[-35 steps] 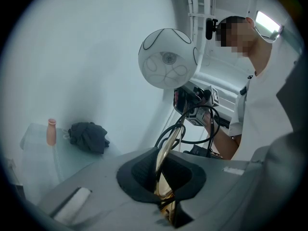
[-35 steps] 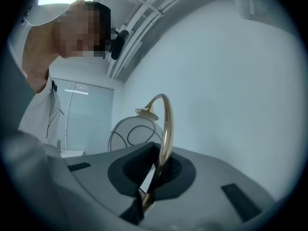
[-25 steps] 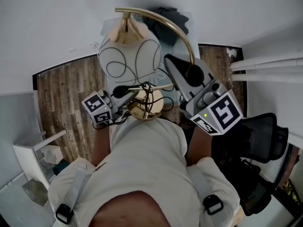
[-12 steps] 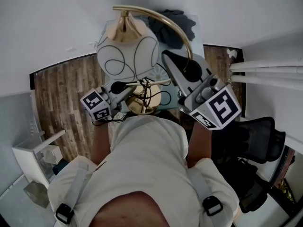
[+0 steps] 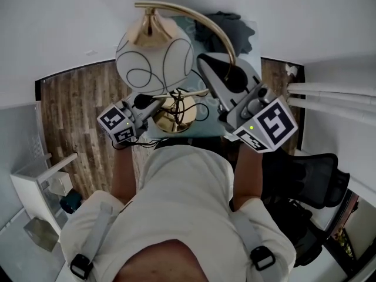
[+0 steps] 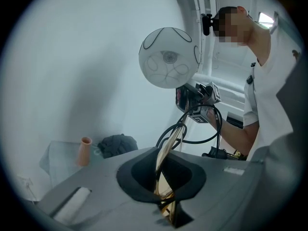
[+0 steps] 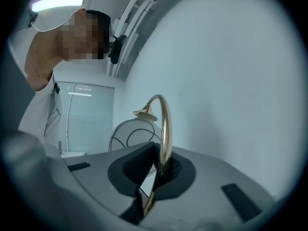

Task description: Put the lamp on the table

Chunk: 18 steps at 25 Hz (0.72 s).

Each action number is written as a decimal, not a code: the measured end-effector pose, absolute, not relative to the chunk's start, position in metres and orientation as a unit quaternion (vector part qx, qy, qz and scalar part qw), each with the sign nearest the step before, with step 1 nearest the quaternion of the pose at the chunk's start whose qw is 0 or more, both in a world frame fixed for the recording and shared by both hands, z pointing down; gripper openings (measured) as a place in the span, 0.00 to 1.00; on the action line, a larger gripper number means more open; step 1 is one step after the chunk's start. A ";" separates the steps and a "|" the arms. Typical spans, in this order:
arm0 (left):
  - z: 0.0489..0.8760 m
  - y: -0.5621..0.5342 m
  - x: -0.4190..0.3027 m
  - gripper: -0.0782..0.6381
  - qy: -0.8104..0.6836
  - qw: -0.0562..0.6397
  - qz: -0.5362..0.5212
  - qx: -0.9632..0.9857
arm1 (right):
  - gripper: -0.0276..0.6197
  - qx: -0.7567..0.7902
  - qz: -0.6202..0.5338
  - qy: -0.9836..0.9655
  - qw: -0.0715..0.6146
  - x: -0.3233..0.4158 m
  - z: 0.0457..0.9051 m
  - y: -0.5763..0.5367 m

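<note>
The lamp has a white globe with black looping lines, a gold curved stem and a gold base, and it hangs in the air in front of the person. My left gripper is shut on the thin gold rod near the base, with the black cable looped beside it. My right gripper is shut on the curved stem. The globe shows beyond the left jaws. A glass table stands against the wall ahead.
On the glass table stand a small orange vase and a dark bundled cloth. A black office chair is at the right, a white shelf unit at the left, over a wooden floor. White walls close in ahead.
The lamp and both grippers have moved up and forward in the head view, toward the wall and the glass table. Both grips are unchanged.
</note>
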<state>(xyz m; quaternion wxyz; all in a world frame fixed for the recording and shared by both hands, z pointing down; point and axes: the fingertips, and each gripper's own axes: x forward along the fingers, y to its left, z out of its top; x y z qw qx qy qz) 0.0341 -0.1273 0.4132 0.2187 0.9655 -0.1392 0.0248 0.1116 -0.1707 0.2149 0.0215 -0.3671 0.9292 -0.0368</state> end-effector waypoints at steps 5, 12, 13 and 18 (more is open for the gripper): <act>0.423 -0.144 0.010 0.13 -0.161 0.218 0.020 0.962 | 0.05 -0.350 -0.040 0.935 0.027 0.084 0.221 -0.191; 0.449 -0.155 0.008 0.13 -0.176 0.224 0.023 0.958 | 0.05 -0.337 -0.054 0.939 0.029 0.082 0.240 -0.208; 0.453 -0.158 0.009 0.13 -0.178 0.226 0.022 0.958 | 0.05 -0.334 -0.058 0.940 0.032 0.082 0.244 -0.211; 0.472 -0.175 0.013 0.13 -0.189 0.230 0.019 0.954 | 0.05 -0.324 -0.072 0.943 0.037 0.084 0.261 -0.226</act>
